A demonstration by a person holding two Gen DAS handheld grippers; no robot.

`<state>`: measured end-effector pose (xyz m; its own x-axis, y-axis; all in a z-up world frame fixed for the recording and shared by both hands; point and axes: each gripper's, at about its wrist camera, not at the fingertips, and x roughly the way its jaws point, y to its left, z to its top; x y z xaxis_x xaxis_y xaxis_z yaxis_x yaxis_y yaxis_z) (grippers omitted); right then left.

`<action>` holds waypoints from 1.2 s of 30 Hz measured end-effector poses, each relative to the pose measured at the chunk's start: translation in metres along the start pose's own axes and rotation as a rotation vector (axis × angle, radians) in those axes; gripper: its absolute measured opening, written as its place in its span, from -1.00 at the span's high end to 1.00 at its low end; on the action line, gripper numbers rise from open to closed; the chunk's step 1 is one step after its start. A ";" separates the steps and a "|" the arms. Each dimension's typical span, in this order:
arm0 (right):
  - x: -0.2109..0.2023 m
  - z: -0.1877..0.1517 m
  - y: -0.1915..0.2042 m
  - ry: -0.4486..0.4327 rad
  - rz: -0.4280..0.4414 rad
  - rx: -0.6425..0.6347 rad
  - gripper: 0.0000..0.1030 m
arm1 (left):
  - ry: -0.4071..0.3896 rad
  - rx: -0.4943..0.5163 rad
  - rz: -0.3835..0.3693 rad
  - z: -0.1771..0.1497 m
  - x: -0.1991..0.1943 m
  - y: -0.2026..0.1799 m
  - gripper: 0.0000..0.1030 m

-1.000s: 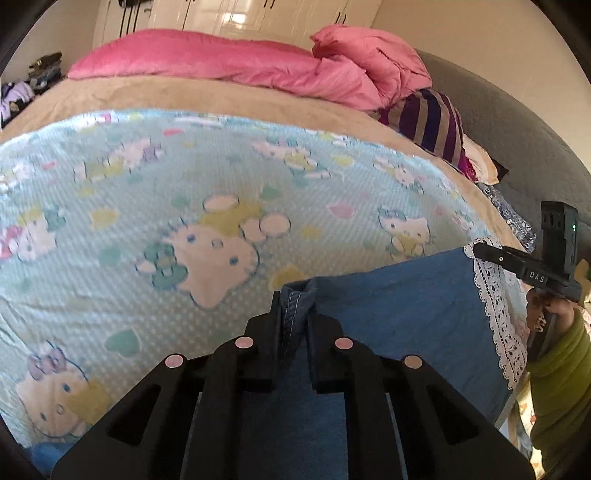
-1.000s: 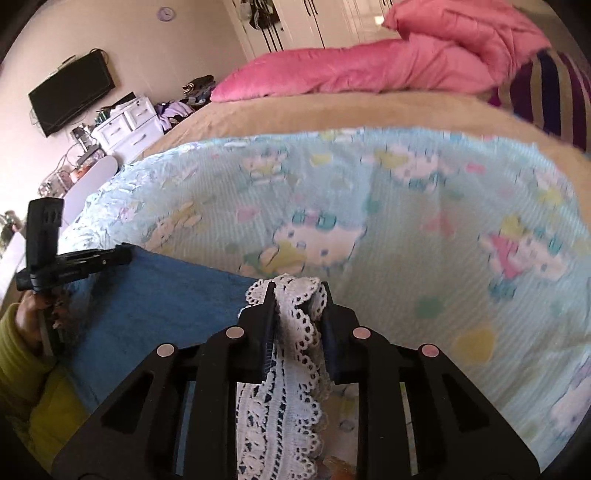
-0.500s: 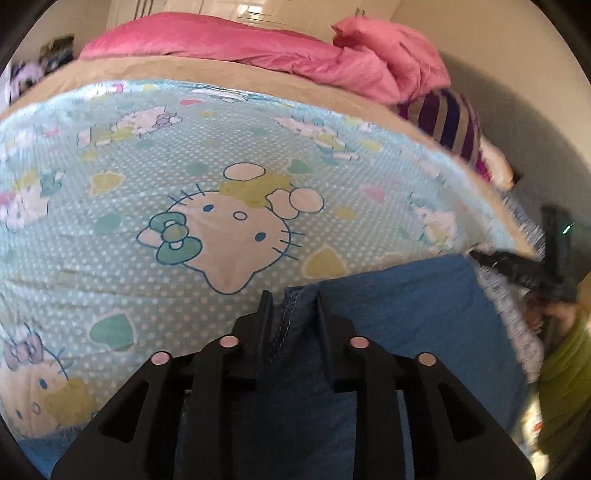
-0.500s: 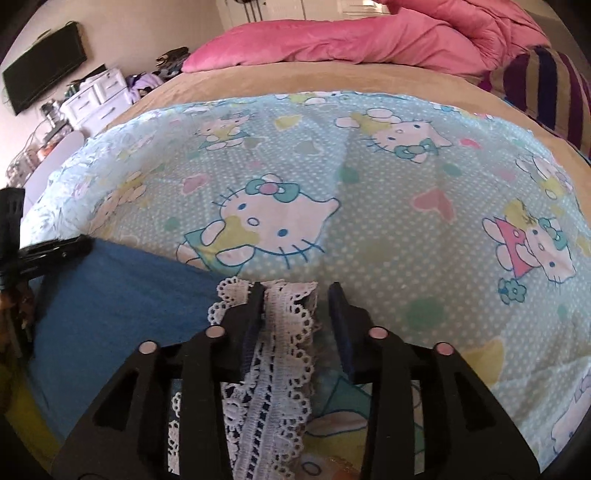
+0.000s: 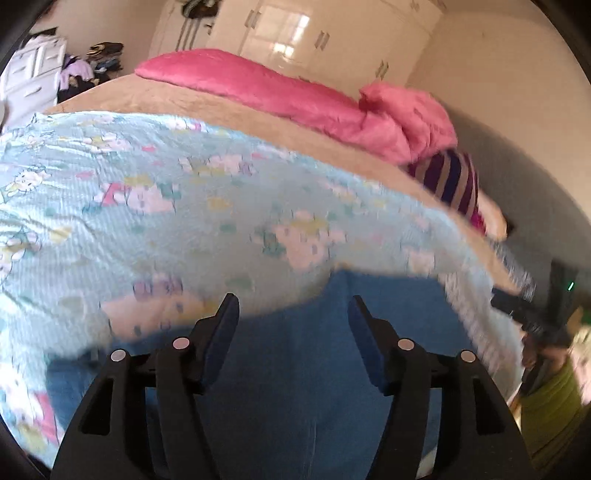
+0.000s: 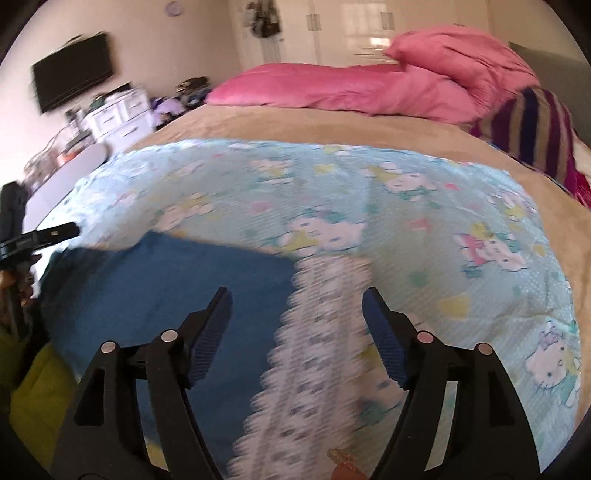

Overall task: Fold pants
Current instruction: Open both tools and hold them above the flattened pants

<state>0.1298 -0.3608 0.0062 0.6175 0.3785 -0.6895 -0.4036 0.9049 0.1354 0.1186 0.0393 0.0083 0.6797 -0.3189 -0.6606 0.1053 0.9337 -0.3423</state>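
Observation:
The blue denim pants (image 5: 303, 354) lie flat on the light blue cartoon-cat blanket (image 5: 184, 206) at the near edge of the bed. Their white lace trim (image 6: 317, 332) runs along the right side in the right wrist view, next to the denim (image 6: 177, 288). My left gripper (image 5: 291, 306) is open and empty just above the denim. My right gripper (image 6: 297, 302) is open and empty above the lace trim. Each gripper shows at the edge of the other's view: the right gripper (image 5: 535, 314), the left gripper (image 6: 37, 236).
Pink pillows (image 5: 295, 92) and a striped cushion (image 5: 450, 181) lie at the head of the bed on a tan cover (image 6: 295, 129). A white dresser (image 6: 118, 118) and wall TV (image 6: 74, 81) stand at the left. White wardrobes (image 5: 295, 33) stand behind.
Both grippers have opened and let go of the pants, the left off the denim edge, the right off the lace trim. Both have pulled back and up; the pants rest flat.

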 end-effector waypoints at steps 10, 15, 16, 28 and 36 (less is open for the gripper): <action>0.033 -0.045 0.068 0.178 -0.047 -0.176 -0.35 | 0.151 0.008 0.108 -0.029 0.041 0.014 -0.28; 0.028 -0.058 0.038 0.205 -0.070 -0.080 -0.37 | 0.140 -0.018 0.095 -0.030 0.038 0.026 -0.27; 0.026 -0.060 0.036 0.204 -0.085 -0.074 -0.41 | 0.141 -0.012 0.099 -0.031 0.040 0.025 -0.27; 0.001 -0.059 0.034 0.130 -0.066 -0.021 -0.45 | 0.086 0.009 0.099 -0.027 0.016 0.005 -0.58; -0.028 -0.059 0.043 0.086 -0.050 -0.048 -0.45 | 0.104 0.158 0.052 -0.040 0.002 -0.059 -0.77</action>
<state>0.0551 -0.3443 -0.0110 0.5783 0.3128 -0.7535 -0.4067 0.9112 0.0660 0.0847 -0.0236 0.0001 0.6096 -0.2769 -0.7427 0.1902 0.9607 -0.2020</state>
